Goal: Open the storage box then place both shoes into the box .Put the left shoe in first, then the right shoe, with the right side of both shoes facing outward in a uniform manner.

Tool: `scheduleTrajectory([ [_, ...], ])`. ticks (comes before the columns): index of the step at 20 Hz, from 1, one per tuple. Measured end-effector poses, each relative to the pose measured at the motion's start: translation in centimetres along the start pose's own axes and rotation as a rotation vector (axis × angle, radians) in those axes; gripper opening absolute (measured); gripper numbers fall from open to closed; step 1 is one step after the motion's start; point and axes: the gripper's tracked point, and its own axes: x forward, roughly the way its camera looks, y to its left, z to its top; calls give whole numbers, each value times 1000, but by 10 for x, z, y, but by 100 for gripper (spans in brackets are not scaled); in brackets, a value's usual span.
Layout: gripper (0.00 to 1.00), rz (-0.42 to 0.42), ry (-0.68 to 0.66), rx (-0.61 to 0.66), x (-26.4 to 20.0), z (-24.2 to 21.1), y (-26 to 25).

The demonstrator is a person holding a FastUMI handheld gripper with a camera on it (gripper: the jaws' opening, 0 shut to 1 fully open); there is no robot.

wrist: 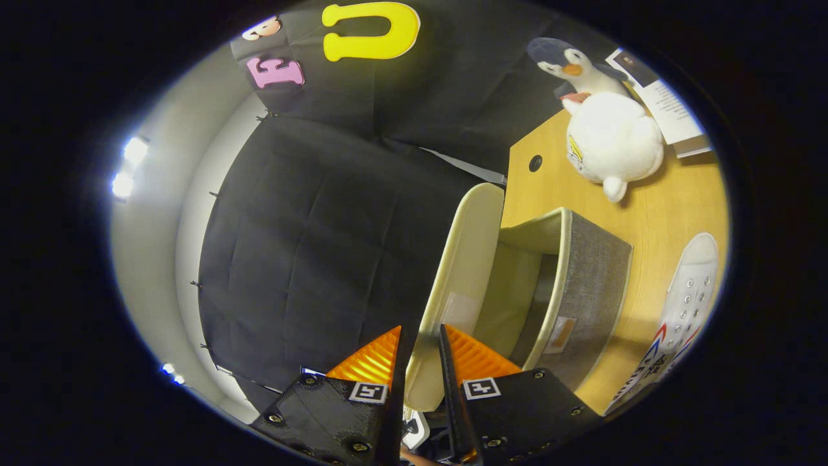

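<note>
On the far left we see bright lamps [129,167] on a pale wall, then the black cloth wall. Just ahead of our gripper [420,343] the cream lid [462,259] of the storage box [585,278] stands raised, its near edge running between the orange fingers [369,359]. The fingers are narrowly apart with the lid edge in the gap; we cannot tell whether both press on it. Right of the lid the grey box is open, showing its cream lining. A white shoe [686,304] lies right of the box on the wooden table [653,220]. Far beyond sit a plush penguin [605,123] and a paper sheet [669,103].
</note>
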Motion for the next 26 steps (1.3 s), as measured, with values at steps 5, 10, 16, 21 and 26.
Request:
scheduleTrajectory([
  [5,28,42,26,-80,30,12,41],
  [10,28,87,63,-153,78,24,84],
  [16,28,110,117,-235,156,28,124],
  [21,28,126,130,-269,181,23,149],
  [26,28,34,93,-306,158,24,136],
])
